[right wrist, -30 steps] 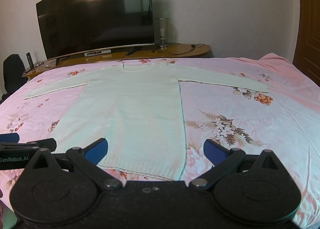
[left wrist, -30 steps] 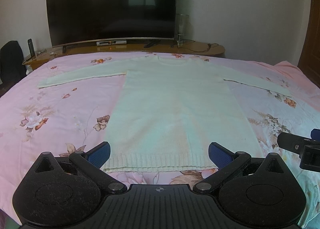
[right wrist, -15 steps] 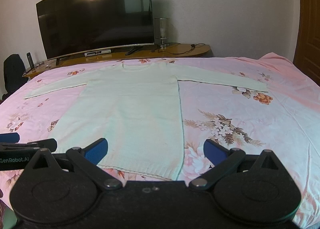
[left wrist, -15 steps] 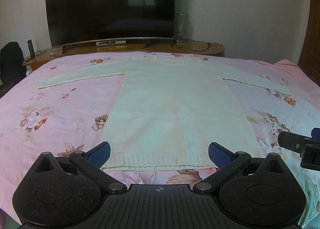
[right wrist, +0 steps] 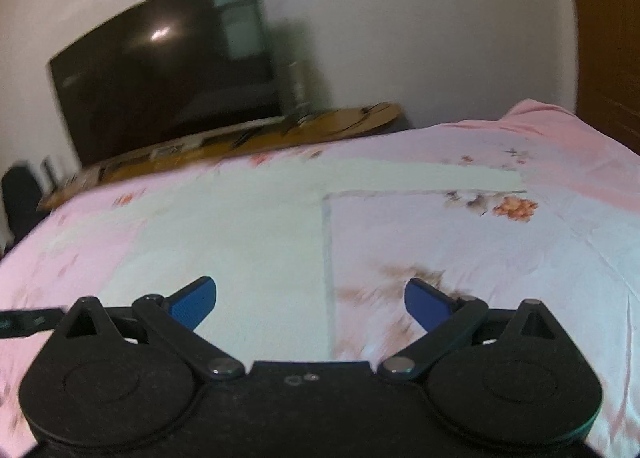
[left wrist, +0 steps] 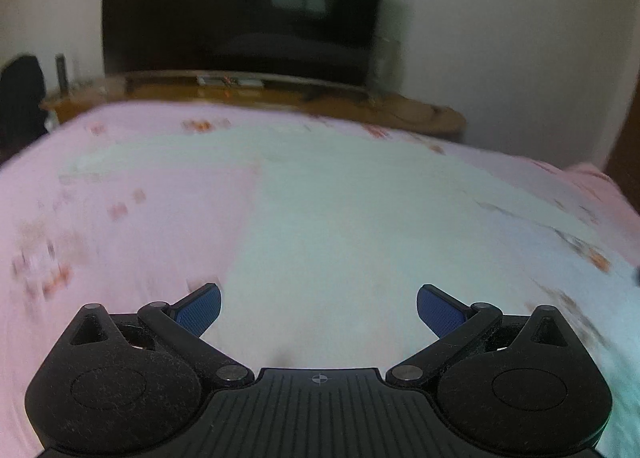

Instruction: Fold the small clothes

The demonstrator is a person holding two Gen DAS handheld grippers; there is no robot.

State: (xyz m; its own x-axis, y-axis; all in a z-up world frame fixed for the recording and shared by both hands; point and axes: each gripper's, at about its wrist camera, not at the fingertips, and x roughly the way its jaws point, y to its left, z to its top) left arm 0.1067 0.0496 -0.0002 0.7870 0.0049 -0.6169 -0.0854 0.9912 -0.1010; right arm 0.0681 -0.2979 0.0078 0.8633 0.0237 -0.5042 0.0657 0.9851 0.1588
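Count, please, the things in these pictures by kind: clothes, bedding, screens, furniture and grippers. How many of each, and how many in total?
Clothes: 1, the white sweater
Bedding: 1, the pink floral bedsheet
Screens: 1, the television
Furniture: 1, the wooden stand
Grippers: 2, the left gripper and the right gripper, both open
Total: 6

Your left gripper (left wrist: 319,308) fills the bottom of the frame with its blue-padded fingers (left wrist: 199,309) spread wide and nothing between them. Above them the pale sweater (left wrist: 340,226) lies flat on the pink floral bedspread (left wrist: 120,226), blurred across the middle of the frame. At the top, a dark television (left wrist: 244,10) stands on a wooden cabinet (left wrist: 420,114).
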